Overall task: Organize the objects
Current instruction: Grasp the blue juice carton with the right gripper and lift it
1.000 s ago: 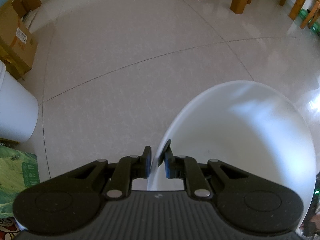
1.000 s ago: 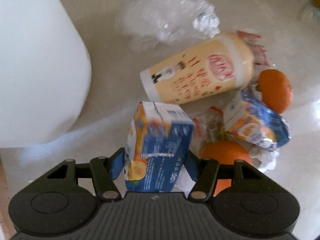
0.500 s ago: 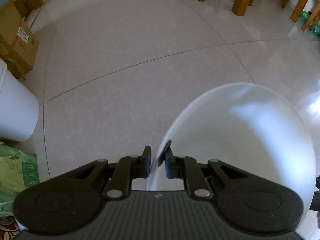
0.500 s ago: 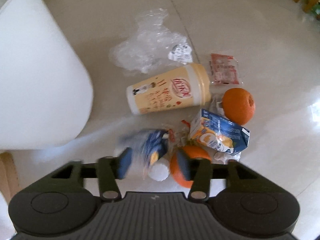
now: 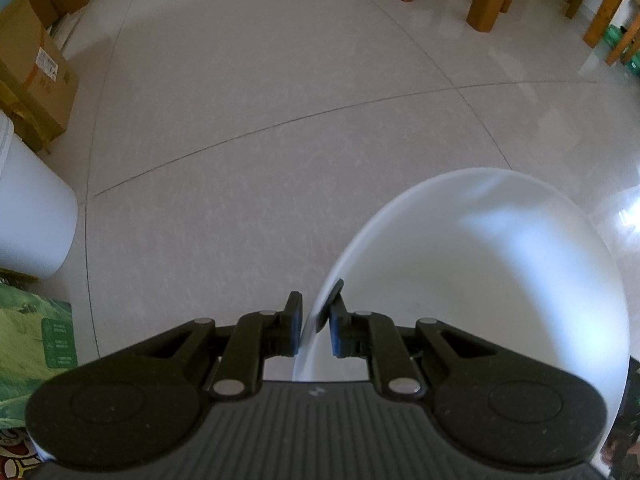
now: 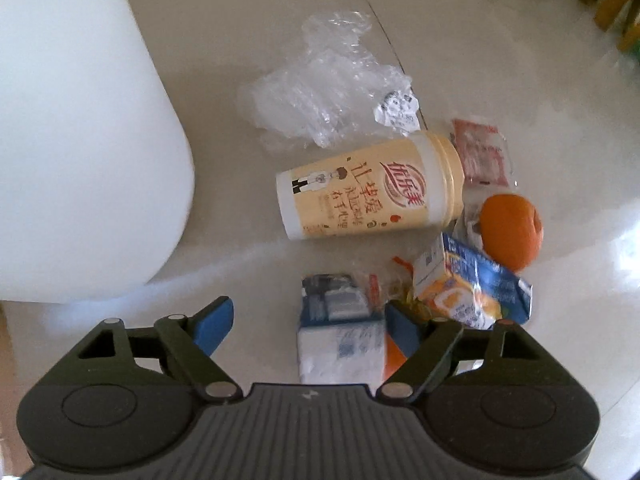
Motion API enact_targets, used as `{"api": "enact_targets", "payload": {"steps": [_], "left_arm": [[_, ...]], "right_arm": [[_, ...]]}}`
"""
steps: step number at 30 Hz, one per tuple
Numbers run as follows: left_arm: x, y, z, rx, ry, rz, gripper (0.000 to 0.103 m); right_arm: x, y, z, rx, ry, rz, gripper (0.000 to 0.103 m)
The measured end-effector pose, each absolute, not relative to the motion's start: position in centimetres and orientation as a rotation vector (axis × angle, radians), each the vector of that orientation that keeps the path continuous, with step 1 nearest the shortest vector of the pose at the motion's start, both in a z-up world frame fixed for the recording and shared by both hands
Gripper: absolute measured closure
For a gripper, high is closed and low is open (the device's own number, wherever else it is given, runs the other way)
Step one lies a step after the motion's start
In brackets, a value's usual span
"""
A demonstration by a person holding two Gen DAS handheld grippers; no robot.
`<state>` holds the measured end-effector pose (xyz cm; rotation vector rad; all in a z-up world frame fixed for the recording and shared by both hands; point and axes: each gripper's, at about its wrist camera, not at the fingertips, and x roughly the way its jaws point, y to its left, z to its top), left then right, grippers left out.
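The left gripper (image 5: pixel 314 322) pinches the white bucket (image 5: pixel 500 280) rim. The right gripper (image 6: pixel 308 322) has just been opening; the blue carton (image 6: pixel 340 332) lies loose on the floor (image 6: pixel 240 264) between its jaws.

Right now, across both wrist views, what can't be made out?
- Blue-and-white carton, right wrist view: motion-blurred, print unreadable; whether it rests on the floor or is falling is unclear.
- Second orange, same view: mostly hidden by the open right gripper.
- White plastic bin, left wrist view: bottom hidden by the left gripper.
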<state>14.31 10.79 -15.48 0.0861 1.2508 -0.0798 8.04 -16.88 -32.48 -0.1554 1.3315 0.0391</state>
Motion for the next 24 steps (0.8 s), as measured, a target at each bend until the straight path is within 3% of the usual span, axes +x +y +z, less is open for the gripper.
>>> {"api": "enact_targets", "payload": {"steps": [3,5,6,7,16,24], "left_arm": [[14.4,10.8,-15.5,0.084,1.251,-0.08,0.091],[14.4,10.8,-15.5,0.085,1.25,-0.08,0.091],[14.4,10.8,-15.5,0.082,1.25,-0.079,0.091],[14.4,10.8,-15.5,0.081,1.25,-0.079,0.091],[14.4,11.1,-15.5,0.073,1.254,-0.079,0.091],[14.5,11.0,-15.4,0.078,1.255,-0.079,0.091]], "right_arm": [[8.0,-15.9,-33.3,-0.22,1.354,0.044,0.021],[7.9,-15.5,-33.9,-0.267,1.365,0.051,0.034],[8.0,-15.5,-34.1,-0.275,1.377,0.044,0.051],[8.1,-15.7,-34.1,-0.271,1.389,0.034,0.055],[8.4,-17.3,-31.0,-0.196,1.446,0.028,0.055],[8.4,-16.2,-22.5,-0.316,1.487,0.124,0.055]]}}
